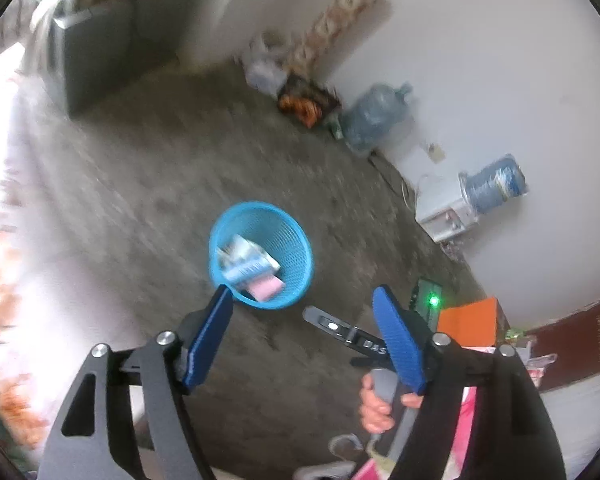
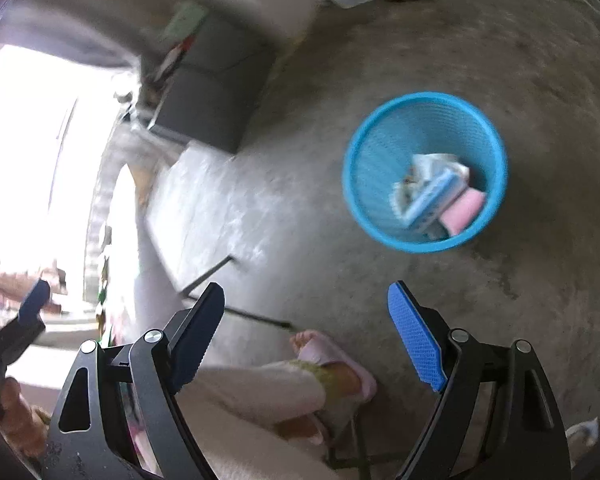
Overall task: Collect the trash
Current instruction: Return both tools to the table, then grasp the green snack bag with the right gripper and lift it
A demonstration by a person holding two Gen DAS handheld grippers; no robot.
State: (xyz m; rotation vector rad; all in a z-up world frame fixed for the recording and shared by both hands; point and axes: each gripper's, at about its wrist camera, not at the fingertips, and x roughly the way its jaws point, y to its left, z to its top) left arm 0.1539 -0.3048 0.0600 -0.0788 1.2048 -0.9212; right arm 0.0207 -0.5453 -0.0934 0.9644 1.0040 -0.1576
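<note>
- Two grippers hang above the floor with nothing in them: the left gripper (image 1: pixel 304 334) has its blue pads spread wide with only bare concrete showing through the gap, and the right gripper (image 2: pixel 306 334) stands just as wide and just as empty.
- The blue mesh basket (image 1: pixel 298 256) sits upright on the concrete, at centre frame in the left wrist view and at right of centre in the right wrist view.
- Inside it lie several pieces of trash: crumpled white paper (image 2: pixel 432 168), a blue-and-white carton (image 2: pixel 430 200) and a pink packet (image 2: pixel 464 208).
- By my reading, a drop into the basket is over and the step in hand is to seek the next piece.
- That next move calls for swinging a gripper toward loose litter; a pale scrap (image 2: pixel 584 430) at the lower right edge of the right wrist view may be one, though blur leaves it unsure.
- Open floor surrounds the basket on every side, so there is room to move.
- Edges to mind: a grey cabinet (image 1: pixel 96 56) at upper left, water jugs (image 1: pixel 376 116) along the white wall at right, and the person's slippered foot (image 2: pixel 336 364) low in the right wrist view.
</note>
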